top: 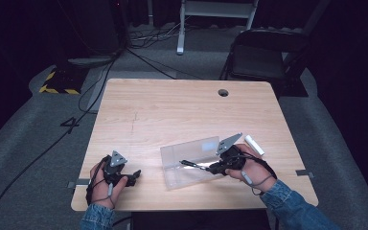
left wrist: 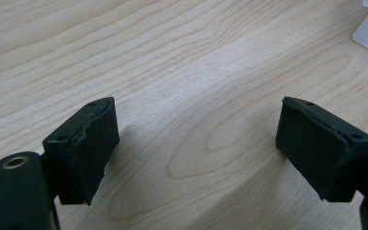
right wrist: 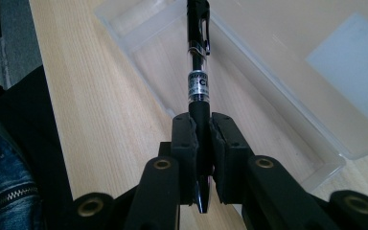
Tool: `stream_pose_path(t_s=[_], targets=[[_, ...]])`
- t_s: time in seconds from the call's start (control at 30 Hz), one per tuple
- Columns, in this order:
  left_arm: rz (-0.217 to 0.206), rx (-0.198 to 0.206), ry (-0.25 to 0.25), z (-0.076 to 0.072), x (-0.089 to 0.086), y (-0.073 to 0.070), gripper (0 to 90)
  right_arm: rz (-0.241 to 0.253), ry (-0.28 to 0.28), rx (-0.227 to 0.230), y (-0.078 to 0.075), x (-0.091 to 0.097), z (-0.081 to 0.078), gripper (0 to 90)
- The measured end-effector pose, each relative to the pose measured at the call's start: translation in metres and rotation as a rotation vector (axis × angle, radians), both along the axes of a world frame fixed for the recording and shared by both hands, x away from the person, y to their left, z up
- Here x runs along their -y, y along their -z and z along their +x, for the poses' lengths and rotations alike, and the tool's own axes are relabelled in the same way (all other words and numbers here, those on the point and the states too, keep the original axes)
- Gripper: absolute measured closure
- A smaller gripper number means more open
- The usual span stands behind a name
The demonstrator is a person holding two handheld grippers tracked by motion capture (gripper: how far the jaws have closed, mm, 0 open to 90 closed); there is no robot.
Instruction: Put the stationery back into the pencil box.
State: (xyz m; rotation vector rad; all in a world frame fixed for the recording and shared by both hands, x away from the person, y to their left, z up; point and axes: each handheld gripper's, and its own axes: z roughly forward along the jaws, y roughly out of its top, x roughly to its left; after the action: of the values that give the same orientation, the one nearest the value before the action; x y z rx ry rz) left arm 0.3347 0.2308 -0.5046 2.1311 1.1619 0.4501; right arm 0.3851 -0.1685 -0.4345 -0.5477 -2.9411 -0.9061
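Note:
A black pen (right wrist: 197, 62) with a clear barrel and a clip is clamped by its rubber grip in my right gripper (right wrist: 202, 143). In the high view the pen (top: 194, 165) points left over the open clear plastic case (top: 191, 163), and my right gripper (top: 214, 167) sits at the case's right end. The case's tray (right wrist: 278, 110) lies under the pen, its lid with a pale label folded back. My left gripper (top: 133, 177) rests near the table's front left, open, with bare wood between its pads (left wrist: 93, 148).
A white cylinder (top: 254, 144) lies on the table just right of the case. The wooden table (top: 172, 110) has a cable hole (top: 223, 92) near its far edge. A dark folding chair (top: 258, 55) stands beyond the table.

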Motion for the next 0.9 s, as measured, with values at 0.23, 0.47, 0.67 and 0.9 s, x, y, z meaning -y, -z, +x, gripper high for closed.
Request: stream_pose_path(t_s=[0.23, 0.47, 0.67, 0.9], targets=[[-0.001, 0.000, -0.001, 0.000, 0.000, 0.000, 15.3, -0.022, -0.014, -0.026, 0.004, -0.004, 0.001, 81.4], [0.000, 0.000, 0.000, 0.000, 0.000, 0.000, 15.3, -0.030, -0.021, -0.035, 0.008, -0.008, -0.002, 81.3], [0.000, 0.000, 0.000, 0.000, 0.000, 0.000, 15.3, -0.031, -0.005, -0.029, 0.010, -0.006, 0.003, 81.3], [-0.001, 0.000, 0.000, 0.000, 0.000, 0.000, 15.3, -0.034, 0.007, -0.032, 0.015, -0.006, 0.008, 81.3]])
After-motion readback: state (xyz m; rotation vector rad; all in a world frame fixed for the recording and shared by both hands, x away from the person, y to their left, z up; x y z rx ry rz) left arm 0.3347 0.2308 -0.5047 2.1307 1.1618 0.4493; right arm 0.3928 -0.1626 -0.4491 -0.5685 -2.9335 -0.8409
